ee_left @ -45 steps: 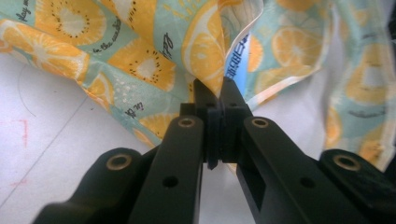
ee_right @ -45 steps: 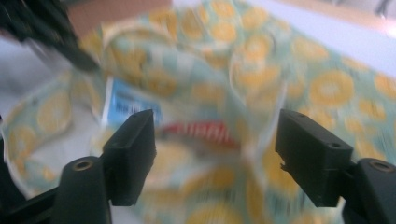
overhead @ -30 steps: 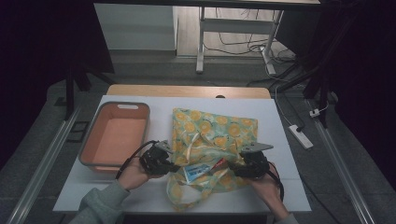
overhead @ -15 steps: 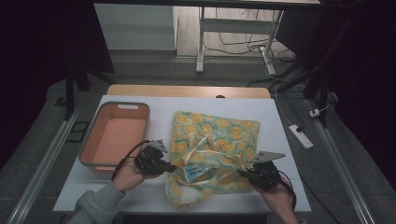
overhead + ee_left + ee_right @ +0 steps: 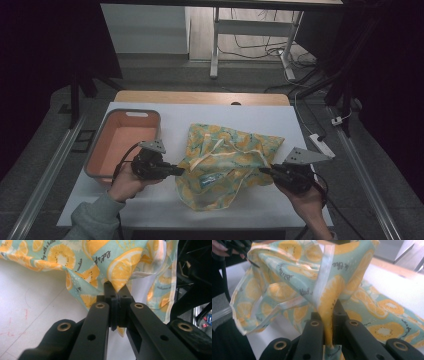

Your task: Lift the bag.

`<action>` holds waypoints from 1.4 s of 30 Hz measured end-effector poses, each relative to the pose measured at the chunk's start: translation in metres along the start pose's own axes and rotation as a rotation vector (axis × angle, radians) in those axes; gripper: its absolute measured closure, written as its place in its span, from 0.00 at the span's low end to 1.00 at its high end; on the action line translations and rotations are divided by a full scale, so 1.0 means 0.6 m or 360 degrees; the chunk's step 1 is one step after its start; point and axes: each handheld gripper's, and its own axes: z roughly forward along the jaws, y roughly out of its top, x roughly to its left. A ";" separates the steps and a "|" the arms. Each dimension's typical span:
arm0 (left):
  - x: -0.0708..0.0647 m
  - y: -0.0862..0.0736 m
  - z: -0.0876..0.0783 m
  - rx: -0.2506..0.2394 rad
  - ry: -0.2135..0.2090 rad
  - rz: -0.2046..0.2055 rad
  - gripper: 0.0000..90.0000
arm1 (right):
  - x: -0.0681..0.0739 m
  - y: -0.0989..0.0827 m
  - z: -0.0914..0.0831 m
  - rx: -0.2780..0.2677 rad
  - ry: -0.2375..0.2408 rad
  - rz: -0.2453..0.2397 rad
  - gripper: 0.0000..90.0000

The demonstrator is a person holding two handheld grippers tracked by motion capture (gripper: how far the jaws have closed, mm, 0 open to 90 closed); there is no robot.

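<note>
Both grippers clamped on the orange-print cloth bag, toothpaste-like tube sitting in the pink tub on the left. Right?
Not quite. The pink tub holds nothing in the high view; the tube-like item lies on the orange-print cloth bag. The rest stands: the left gripper and the right gripper are each shut on the bag's fabric, as the two gripper views show.

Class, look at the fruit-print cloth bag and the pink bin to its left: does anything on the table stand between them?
Nothing on the table does. The left tool, shut on the bag, sits on the side facing the bin.
</note>
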 end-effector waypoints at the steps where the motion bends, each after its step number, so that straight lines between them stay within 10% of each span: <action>1: 0.000 0.001 -0.003 -0.0005 0.0001 0.0003 0.99 | -0.001 0.004 -0.001 -0.0015 -0.0001 0.0000 0.98; 21: -0.008 0.030 -0.076 -0.0257 0.0017 0.0043 0.99 | -0.013 0.068 -0.011 -0.0211 -0.0010 -0.0035 0.97; 36: -0.037 0.082 -0.177 -0.0585 0.0078 0.0139 0.99 | -0.023 0.151 -0.018 -0.0424 -0.0028 -0.0069 0.98; 42: -0.030 0.095 -0.169 -0.0601 0.0102 0.0131 0.99 | -0.036 0.166 -0.017 -0.0484 -0.0064 -0.0043 0.98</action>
